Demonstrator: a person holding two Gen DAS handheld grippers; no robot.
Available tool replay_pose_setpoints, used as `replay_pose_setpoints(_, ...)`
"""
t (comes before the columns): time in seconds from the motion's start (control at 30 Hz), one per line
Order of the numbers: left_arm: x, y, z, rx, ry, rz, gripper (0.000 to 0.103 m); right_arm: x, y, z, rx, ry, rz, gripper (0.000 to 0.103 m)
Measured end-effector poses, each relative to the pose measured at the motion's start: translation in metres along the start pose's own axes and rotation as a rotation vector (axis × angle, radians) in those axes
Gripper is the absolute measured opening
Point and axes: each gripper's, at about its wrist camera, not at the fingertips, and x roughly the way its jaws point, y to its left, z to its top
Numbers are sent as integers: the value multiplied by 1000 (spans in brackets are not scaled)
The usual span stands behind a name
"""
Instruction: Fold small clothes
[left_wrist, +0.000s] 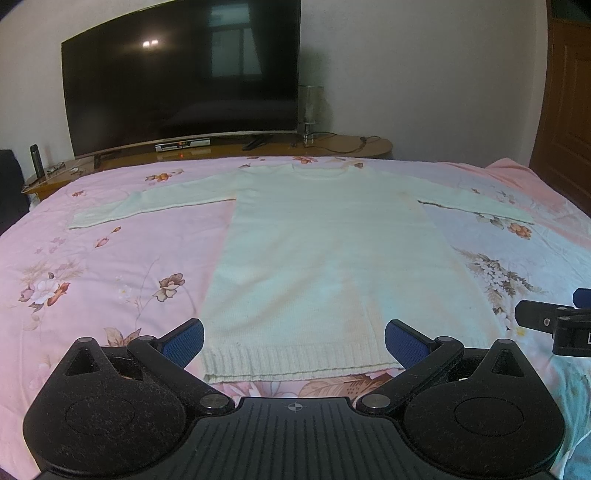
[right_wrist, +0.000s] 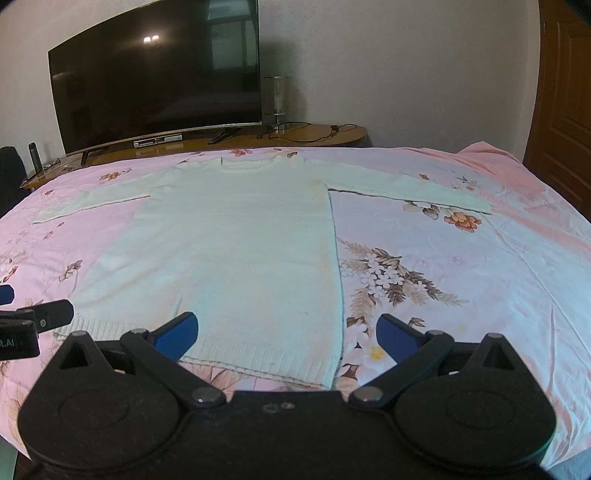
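A white knit sweater (left_wrist: 325, 258) lies flat on the bed, neck far, ribbed hem near, both sleeves spread out sideways. It also shows in the right wrist view (right_wrist: 236, 251). My left gripper (left_wrist: 294, 341) is open and empty, just above the hem near its left corner. My right gripper (right_wrist: 287, 334) is open and empty over the hem's right corner. The right gripper's side shows at the right edge of the left wrist view (left_wrist: 554, 325); the left gripper's side shows at the left edge of the right wrist view (right_wrist: 33, 325).
A pink floral sheet (left_wrist: 92, 266) covers the bed. Behind it a wooden stand (left_wrist: 351, 146) carries a large dark TV (left_wrist: 181, 74), a set-top box (left_wrist: 183, 144), a small lamp (left_wrist: 309, 110) and cables. A brown door (right_wrist: 565, 92) is at the right.
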Motion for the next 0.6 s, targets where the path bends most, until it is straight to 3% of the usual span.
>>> replay_pose_setpoints(0.6,0,-1,0,3,3,5,103,0,-1,-1,3,1,1,103)
